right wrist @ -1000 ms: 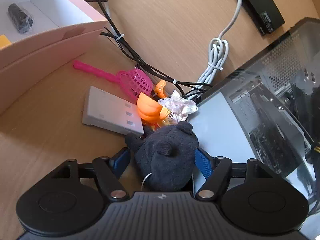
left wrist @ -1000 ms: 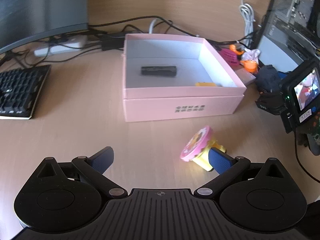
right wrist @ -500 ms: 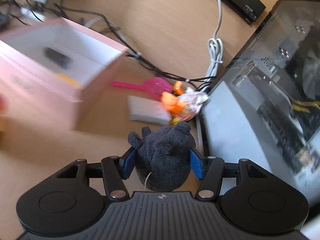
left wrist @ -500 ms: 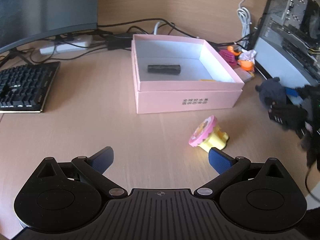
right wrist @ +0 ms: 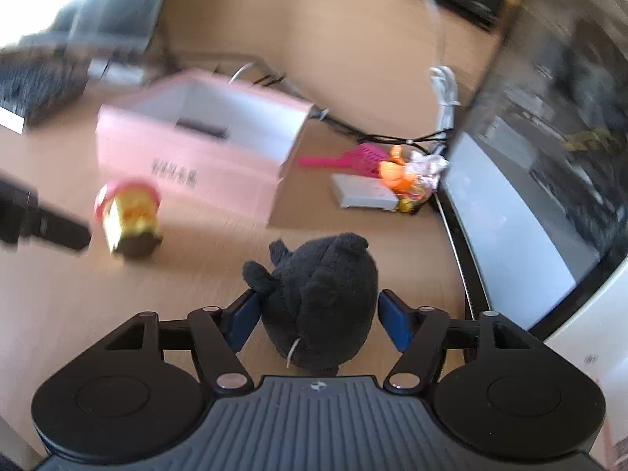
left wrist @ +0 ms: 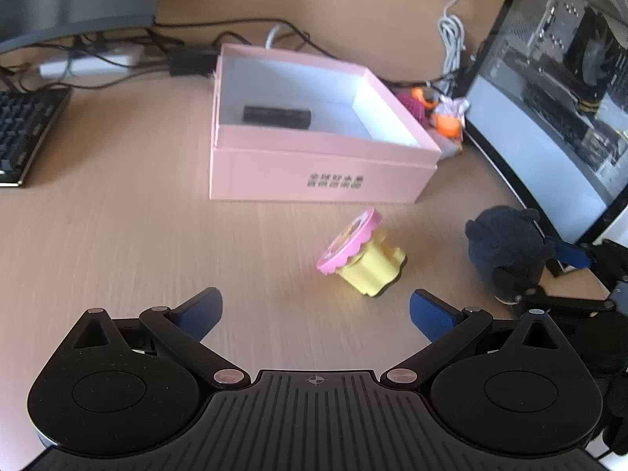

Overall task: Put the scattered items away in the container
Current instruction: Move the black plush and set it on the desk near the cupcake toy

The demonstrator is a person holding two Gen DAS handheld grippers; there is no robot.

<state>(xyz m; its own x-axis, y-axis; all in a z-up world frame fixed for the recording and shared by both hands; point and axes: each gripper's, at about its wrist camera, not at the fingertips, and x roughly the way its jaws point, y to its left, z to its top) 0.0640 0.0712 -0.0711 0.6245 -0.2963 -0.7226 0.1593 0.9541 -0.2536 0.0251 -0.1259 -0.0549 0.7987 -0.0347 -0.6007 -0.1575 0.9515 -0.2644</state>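
The pink box sits open on the tabletop at about 12 o'clock in the left wrist view, and so far it holds only a dark bar lying on its white floor; anything else inside is hidden by the near wall. The right gripper has its jaws clenched on the black plush, which is carried between the blue pads, apart from the box and, in the right wrist view, below and right of it. The left gripper has its jaws released wide and holds nothing. Just ahead of it, toward 1 o'clock, the pink-and-yellow toy lies tipped on the tabletop, in front of the box's near wall.

Judged from this, the task is early to midway: one thing seen in, one in transit. Left are the toy and the cluster at the box's right side: a pink scoop, an orange piece, a crumpled wrapper and a white block.
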